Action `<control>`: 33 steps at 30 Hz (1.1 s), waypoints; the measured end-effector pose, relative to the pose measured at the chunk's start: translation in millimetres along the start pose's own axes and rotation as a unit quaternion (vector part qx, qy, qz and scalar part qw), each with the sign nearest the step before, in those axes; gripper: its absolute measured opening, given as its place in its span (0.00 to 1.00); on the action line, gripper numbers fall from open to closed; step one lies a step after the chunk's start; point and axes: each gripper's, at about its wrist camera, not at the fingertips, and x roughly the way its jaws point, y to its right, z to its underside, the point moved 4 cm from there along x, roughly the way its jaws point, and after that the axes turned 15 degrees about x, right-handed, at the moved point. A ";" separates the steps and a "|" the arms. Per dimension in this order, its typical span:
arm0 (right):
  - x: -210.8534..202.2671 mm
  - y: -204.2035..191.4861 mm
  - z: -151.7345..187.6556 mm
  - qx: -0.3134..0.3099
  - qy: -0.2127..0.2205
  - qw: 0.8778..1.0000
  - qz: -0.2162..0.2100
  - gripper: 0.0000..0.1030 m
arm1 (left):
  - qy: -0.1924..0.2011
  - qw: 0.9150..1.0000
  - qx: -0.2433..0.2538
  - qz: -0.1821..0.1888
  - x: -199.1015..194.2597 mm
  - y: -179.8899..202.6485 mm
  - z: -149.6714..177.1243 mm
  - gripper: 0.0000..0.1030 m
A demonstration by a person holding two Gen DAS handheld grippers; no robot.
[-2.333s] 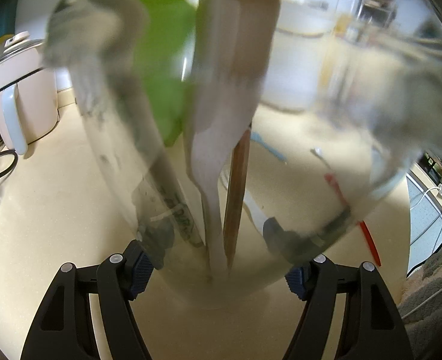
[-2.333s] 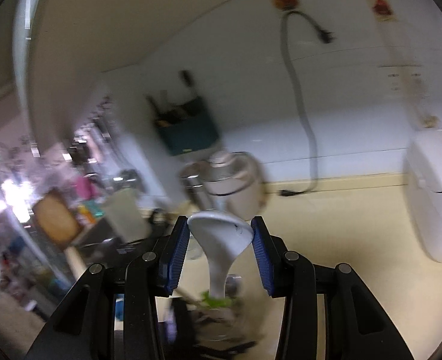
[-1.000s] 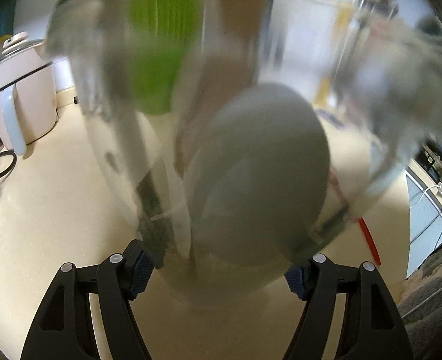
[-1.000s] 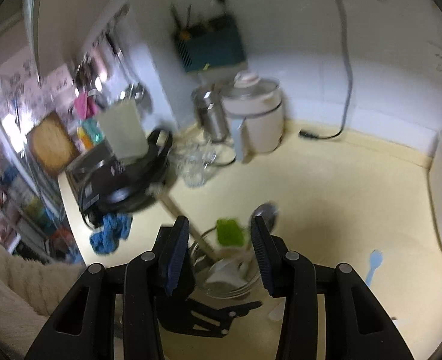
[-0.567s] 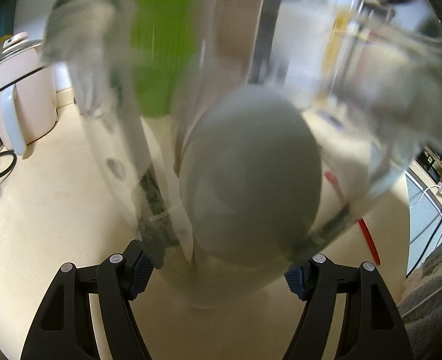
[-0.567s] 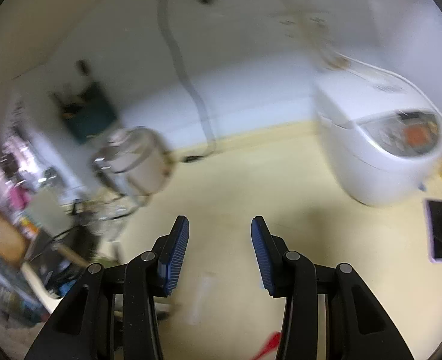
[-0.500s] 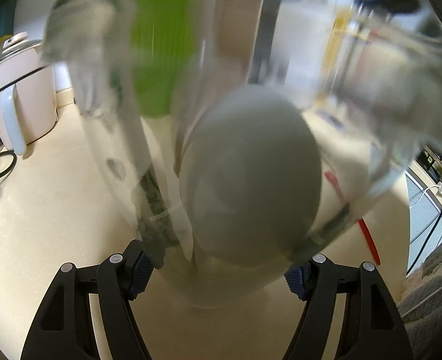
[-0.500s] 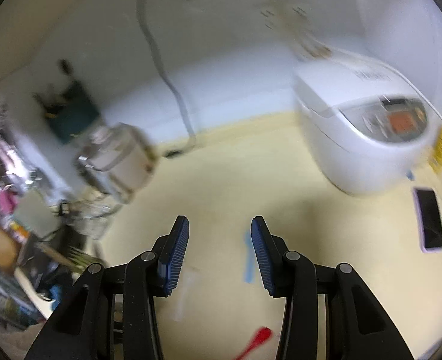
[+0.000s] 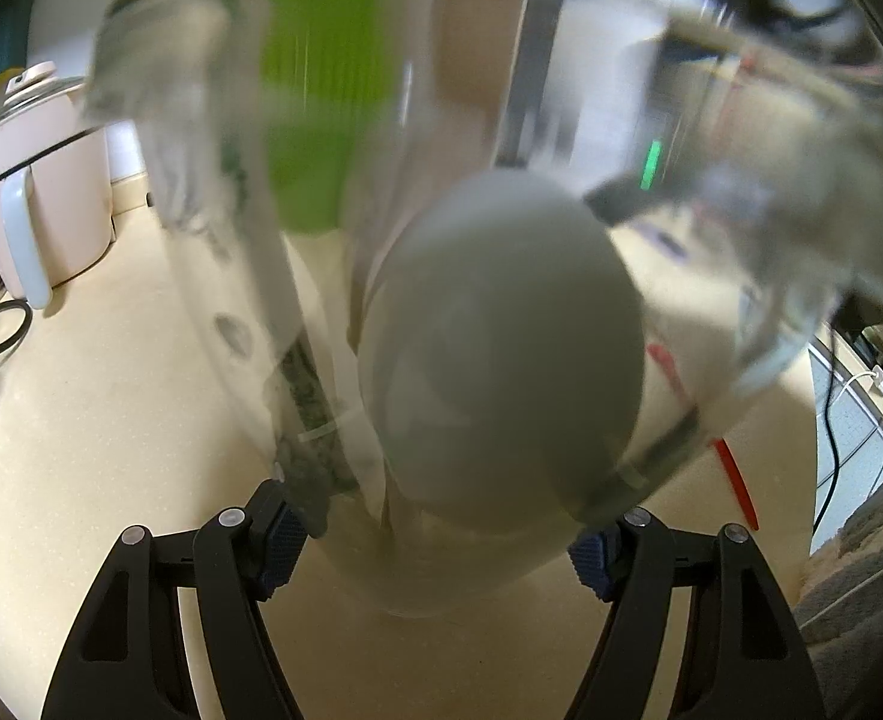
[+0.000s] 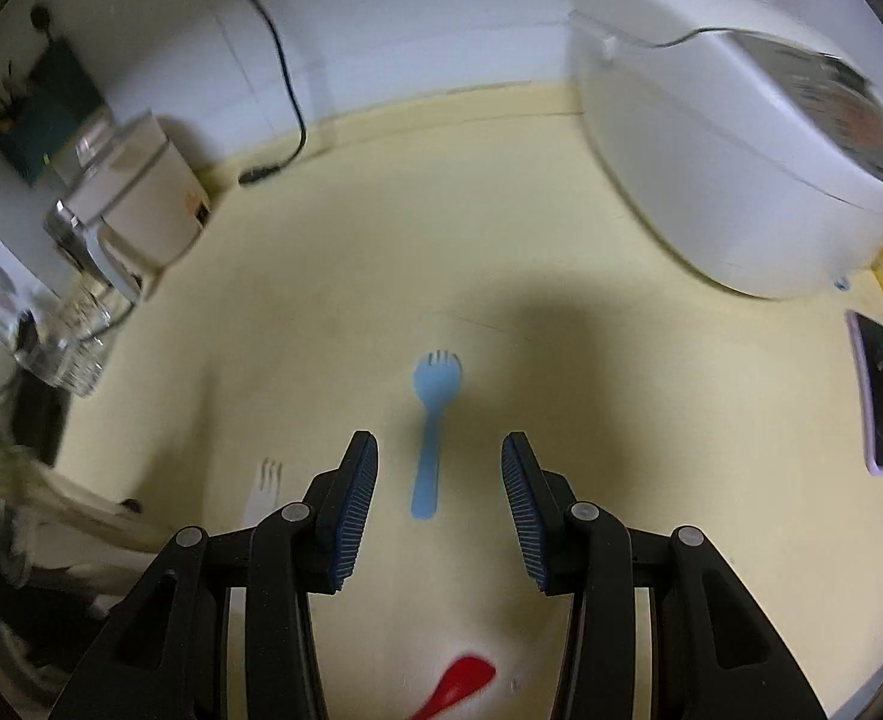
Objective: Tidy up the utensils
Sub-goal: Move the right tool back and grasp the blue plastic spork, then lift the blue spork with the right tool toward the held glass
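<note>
The left gripper holds a clear glass jar. Its blue pads press on the jar's two sides, near the bottom. The jar fills most of the left wrist view and looks blurry. Inside it stand a big gray spoon, a green tool, a tan wooden spoon and a dark fork. The gray spoon's round bowl sits low in the jar, and the others poke up toward 12 o'clock. A pink kettle stands on the desk at 9 o'clock.

The right gripper is partly open and holds nothing. It points down at the yellow desk. A blue spork lies flat on the desk right between its two blue pads, apart from both. The spork's prongs point to 12 o'clock. A white fork lies on the desk at 9 o'clock from the gripper, just beside the left pad. A red spoon lies at 6 o'clock, near the bottom edge. A big white rice cooker sits at 2 o'clock. A phone lies on the desk at 3 o'clock.
</note>
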 end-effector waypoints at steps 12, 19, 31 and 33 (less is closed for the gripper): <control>87.9 -9.8 -14.8 -0.026 -0.034 0.997 0.061 0.45 | 0.001 1.000 -0.002 0.001 0.0 -0.8 2.2 0.73; 92.1 -12.7 -11.5 -0.057 -0.007 0.995 0.084 0.44 | 0.000 1.000 -0.003 0.001 0.1 -3.5 3.4 0.73; 46.6 -16.6 0.8 -0.021 0.006 1.000 0.002 0.28 | 0.000 1.000 -0.003 0.001 0.7 -3.2 3.3 0.73; 32.7 -19.5 3.8 -0.020 0.015 1.000 -0.008 0.28 | 0.000 1.000 -0.003 0.001 0.7 -3.1 3.2 0.73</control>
